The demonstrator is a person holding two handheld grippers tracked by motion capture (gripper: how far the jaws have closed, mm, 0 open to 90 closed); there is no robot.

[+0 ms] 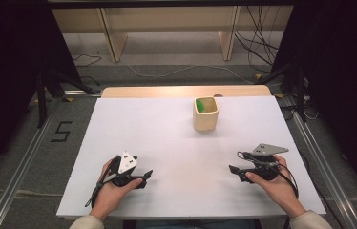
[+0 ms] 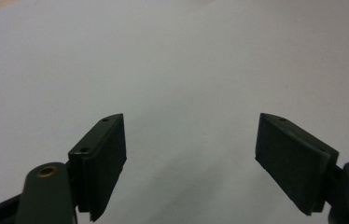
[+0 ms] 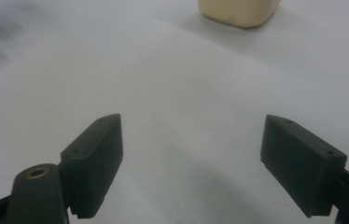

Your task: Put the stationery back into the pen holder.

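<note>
Something bright green (image 1: 201, 105) lies inside the cream square-sided cup (image 1: 205, 119) we see standing upright toward the far side of the white worktop (image 1: 167, 143), mouth up; its shape is hidden by the cup wall. Our right gripper view cuts the cup off at its base. Both our left gripper (image 1: 144, 178) and right gripper (image 1: 235, 168) rest low with fingers apart, well short of it.
</note>
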